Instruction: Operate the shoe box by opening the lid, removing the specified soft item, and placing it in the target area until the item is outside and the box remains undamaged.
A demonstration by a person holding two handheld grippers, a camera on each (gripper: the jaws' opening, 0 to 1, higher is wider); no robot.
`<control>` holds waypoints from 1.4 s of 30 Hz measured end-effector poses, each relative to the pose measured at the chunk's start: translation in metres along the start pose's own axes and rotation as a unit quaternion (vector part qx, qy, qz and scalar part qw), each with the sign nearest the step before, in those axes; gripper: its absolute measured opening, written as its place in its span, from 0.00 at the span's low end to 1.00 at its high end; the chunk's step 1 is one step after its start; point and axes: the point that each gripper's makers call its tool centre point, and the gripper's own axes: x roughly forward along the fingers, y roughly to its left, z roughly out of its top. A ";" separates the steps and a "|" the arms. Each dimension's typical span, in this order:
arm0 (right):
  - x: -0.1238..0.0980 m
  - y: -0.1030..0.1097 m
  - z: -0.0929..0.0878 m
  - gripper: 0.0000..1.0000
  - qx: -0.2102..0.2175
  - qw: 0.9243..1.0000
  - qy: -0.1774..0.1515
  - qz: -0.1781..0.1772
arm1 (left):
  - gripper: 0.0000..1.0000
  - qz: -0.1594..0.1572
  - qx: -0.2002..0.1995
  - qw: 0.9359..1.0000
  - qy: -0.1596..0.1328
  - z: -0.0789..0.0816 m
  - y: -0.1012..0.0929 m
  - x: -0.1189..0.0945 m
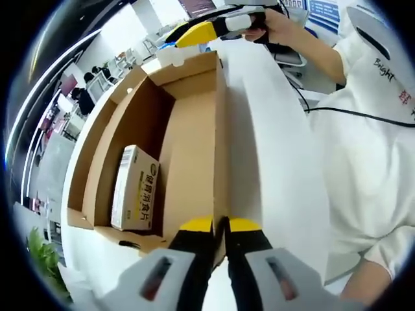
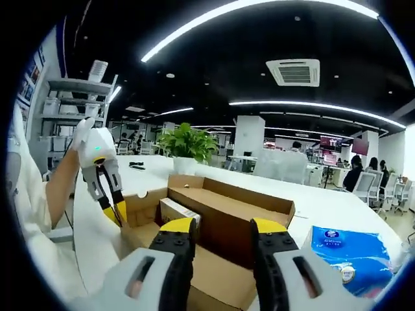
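Observation:
An open brown cardboard shoe box (image 1: 123, 129) lies on a white table, its lid (image 1: 194, 149) standing up on edge. Inside on the floor rests a cream packet (image 1: 135, 188) with printed writing. My left gripper (image 1: 220, 227) is shut on the lid's thin edge. In the right gripper view the left gripper (image 2: 117, 214) pinches that edge at the left end of the box (image 2: 227, 220), and the packet (image 2: 176, 208) peeks out behind it. My right gripper (image 2: 222, 230) hovers open over the box's near end, nothing between its fingers. The right gripper (image 1: 194, 32) also appears beyond the box's far end.
A blue tissue pack (image 2: 343, 253) lies on the white table (image 2: 324, 207) right of the box. A potted plant (image 2: 188, 142) stands behind it. The person in a white shirt (image 1: 363, 168) stands close beside the table. Office desks and seated people fill the background.

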 end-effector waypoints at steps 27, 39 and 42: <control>-0.001 0.002 0.005 0.30 -0.025 0.999 0.032 -0.005 | 0.06 0.007 -0.022 1.000 -0.014 0.001 0.004 0.000; 0.004 0.011 0.022 0.35 -0.052 0.998 0.038 0.001 | 0.05 -0.004 -0.005 1.000 -0.018 0.002 0.001 -0.001; 0.007 0.014 0.026 0.35 -0.034 0.999 0.036 0.013 | 0.05 -0.001 -0.007 1.000 -0.021 0.002 0.002 -0.001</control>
